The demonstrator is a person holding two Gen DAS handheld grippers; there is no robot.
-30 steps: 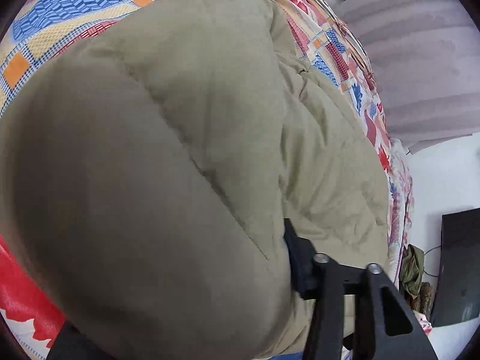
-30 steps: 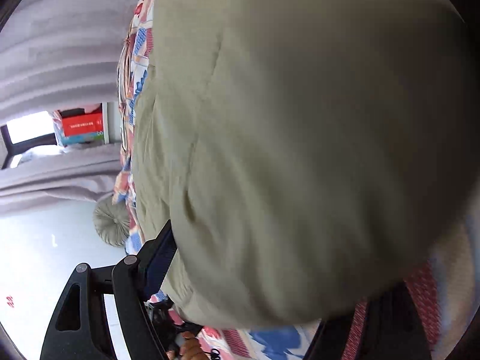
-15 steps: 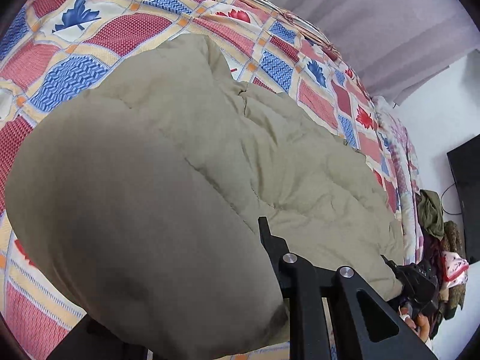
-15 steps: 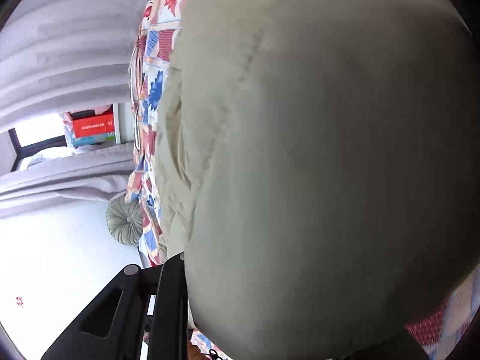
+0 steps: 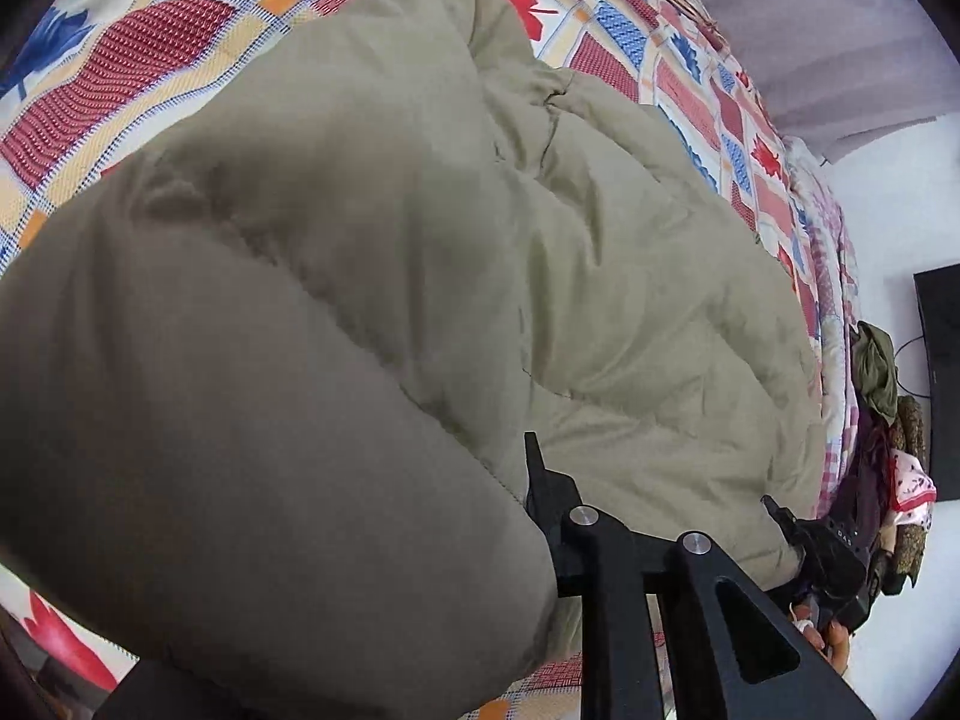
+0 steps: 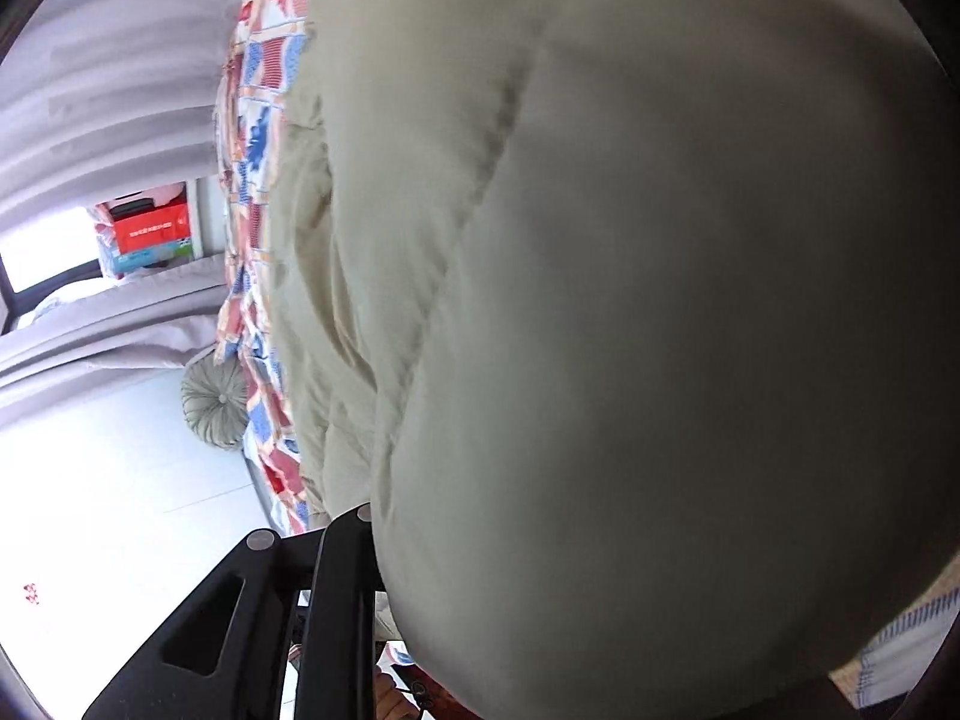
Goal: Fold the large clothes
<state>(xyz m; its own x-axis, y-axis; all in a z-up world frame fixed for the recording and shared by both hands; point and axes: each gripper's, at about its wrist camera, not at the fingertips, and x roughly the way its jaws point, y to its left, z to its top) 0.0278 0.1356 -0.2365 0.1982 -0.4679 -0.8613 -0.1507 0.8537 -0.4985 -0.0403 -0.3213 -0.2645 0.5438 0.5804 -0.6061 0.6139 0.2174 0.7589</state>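
Our left gripper (image 5: 360, 630) has a puffy fold of the olive padded coat (image 5: 540, 276) bulging between its jaws, which are opening; the coat sprawls over the patterned bedspread (image 5: 138, 42). Our right gripper (image 6: 540, 630) likewise has coat (image 6: 660, 330) filling its opening jaws; we cannot tell whether either's pads still press.

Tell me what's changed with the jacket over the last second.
Both grippers have carried the padded khaki jacket across the patterned bedspread, so more bedspread shows behind it. Its bulging fold stays caught in the left gripper and right gripper, jaws easing open.
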